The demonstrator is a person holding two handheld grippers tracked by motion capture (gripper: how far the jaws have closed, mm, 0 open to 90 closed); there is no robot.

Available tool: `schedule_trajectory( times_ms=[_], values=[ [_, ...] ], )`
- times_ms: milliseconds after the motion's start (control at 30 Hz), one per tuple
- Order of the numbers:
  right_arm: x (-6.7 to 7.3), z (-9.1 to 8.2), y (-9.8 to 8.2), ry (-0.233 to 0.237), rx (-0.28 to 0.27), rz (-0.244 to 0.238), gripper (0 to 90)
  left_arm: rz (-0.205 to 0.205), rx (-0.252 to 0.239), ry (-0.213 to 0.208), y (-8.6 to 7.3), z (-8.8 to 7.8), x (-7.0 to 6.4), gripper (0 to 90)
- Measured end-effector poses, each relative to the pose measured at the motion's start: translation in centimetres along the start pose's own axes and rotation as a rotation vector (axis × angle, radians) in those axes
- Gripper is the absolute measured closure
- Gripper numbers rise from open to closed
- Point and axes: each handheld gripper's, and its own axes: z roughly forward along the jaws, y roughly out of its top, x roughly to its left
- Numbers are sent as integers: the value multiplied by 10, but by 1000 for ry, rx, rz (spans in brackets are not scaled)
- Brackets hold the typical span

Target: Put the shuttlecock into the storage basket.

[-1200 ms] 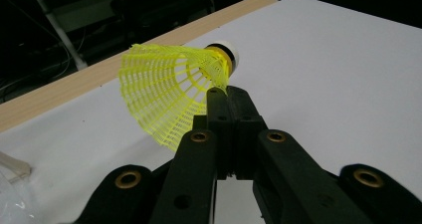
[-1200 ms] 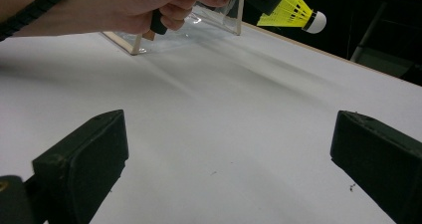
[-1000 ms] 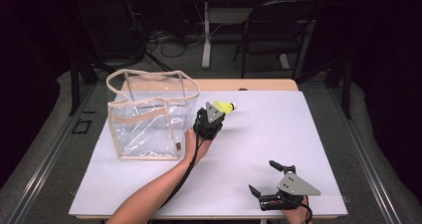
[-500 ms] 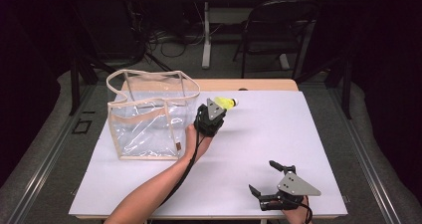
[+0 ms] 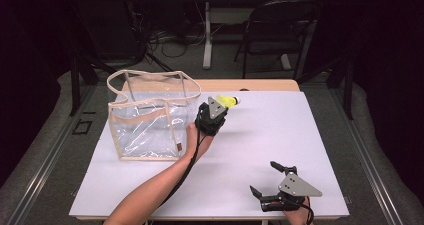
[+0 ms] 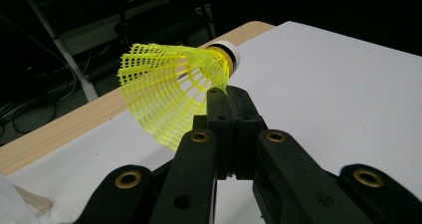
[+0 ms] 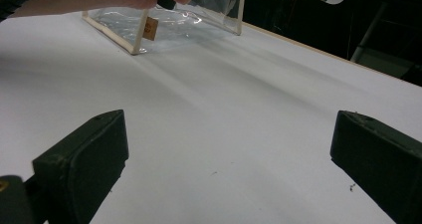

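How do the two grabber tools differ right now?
The left gripper has its jaws shut on the skirt of a yellow shuttlecock, held up beside the clear bag; the right gripper stands open with nothing between its jaws. The left is out at mid-table, the right near the table's near edge. Both have black jaws and a grey plate.

Yellow mesh shuttlecock [image 6: 171,92], white cap, tilted, clamped at skirt edge, raised above table.

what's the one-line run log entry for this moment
left gripper: shut on yellow shuttlecock, lifted beside clear bag | right gripper: open, idle over white table
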Motion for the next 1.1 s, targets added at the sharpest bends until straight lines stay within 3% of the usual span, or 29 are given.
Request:
schedule_trajectory(
  times_ms=[1100],
  values=[
    [0,0,0,-1,-1,2,14,16,-43,12,24,-8,7,897]
  ],
)
